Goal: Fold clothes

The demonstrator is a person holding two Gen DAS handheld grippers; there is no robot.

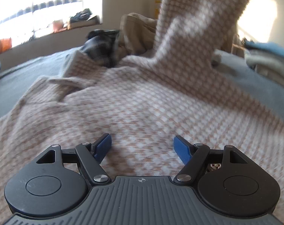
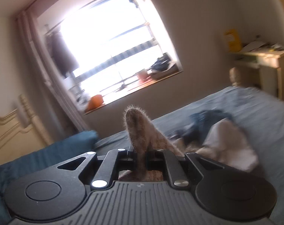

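A fuzzy tan-and-white checked garment (image 1: pixel 142 101) lies spread over the blue-grey bed (image 1: pixel 14 78). One part of it (image 1: pixel 202 15) rises steeply at the upper right and leaves the left wrist view at the top. My left gripper (image 1: pixel 142 146) hovers low over the spread cloth, open, its blue pads (image 1: pixel 103 146) wide apart with nothing between them. In the right wrist view my right gripper (image 2: pixel 141 158) is shut on a bunched fold of the same fuzzy cloth (image 2: pixel 136 123), which sticks up above the jaws, high over the bed.
Dark plaid and tan clothes (image 1: pixel 104 45) lie heaped at the far side of the bed, and folded pale and blue pieces (image 1: pixel 263 56) sit at the right. A bright window with a cluttered sill (image 2: pixel 127 86), a headboard (image 2: pixel 12 123) and a wooden shelf (image 2: pixel 261 56) ring the bed.
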